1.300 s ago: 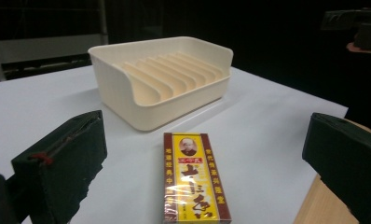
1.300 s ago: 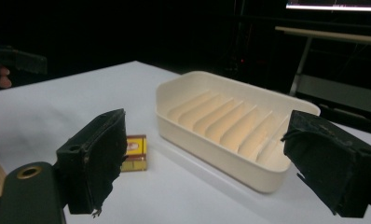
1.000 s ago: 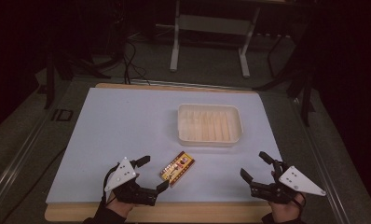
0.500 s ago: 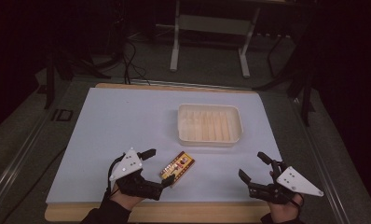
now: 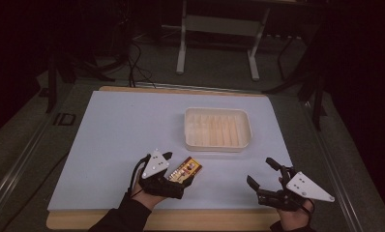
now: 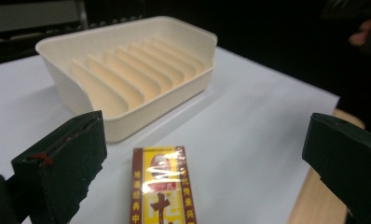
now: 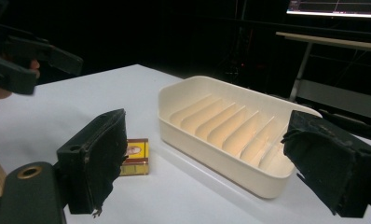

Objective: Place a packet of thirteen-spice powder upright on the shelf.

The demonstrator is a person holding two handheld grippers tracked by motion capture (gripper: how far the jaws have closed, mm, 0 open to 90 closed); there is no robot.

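Your left gripper [image 5: 178, 168] has its jaws spread around the yellow box [image 5: 185, 170], just in front of the ribbed tray [image 5: 217, 128]. Its own view shows the box's red border (lost from above). Your right gripper [image 5: 263, 175] gapes too, well right of the box.

The ribbed tray [image 5: 217, 128] is the one tall obstacle on the tabletop [image 5: 113, 130]; its walls rise above the sheet and its ribs split the inside into narrow slots. Left of the tray the sheet lies bare and wide, open to any pass. In front of the tray, the small flat box [image 5: 185, 169] lies low between the spread jaws of the left claw [image 5: 178, 169]. The right claw [image 5: 264, 173], jaws apart, stands in front of the tray's right corner, with bare sheet between.
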